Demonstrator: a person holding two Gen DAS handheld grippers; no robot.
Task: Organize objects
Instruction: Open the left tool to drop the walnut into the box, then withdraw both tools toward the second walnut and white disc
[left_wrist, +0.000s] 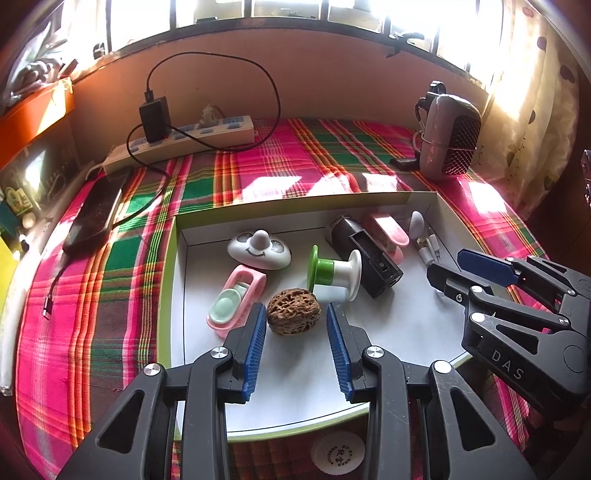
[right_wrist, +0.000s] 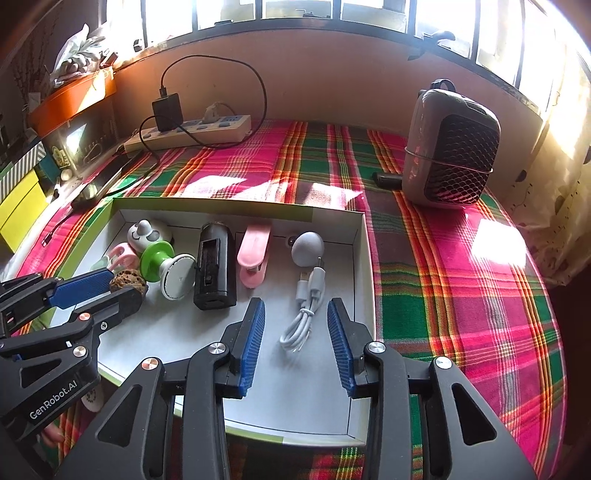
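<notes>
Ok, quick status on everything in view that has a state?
left gripper: open, walnut between its pads, untouched
right gripper: open, straddling the coiled white cable
white box: open, items inside
black charger: plugged into the power strip
phone: lying flat, cable attached

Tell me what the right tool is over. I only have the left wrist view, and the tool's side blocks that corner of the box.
Observer: A bundled white cable lies between the right tool's fingers.
Operator: Report its jaws.
Observer: Open. Both blue pads stand clear of the cable.
Operator: Say where the cable's ends are.
Observer: Its plug ends lie beside a grey rounded object near the box's back wall.
</notes>
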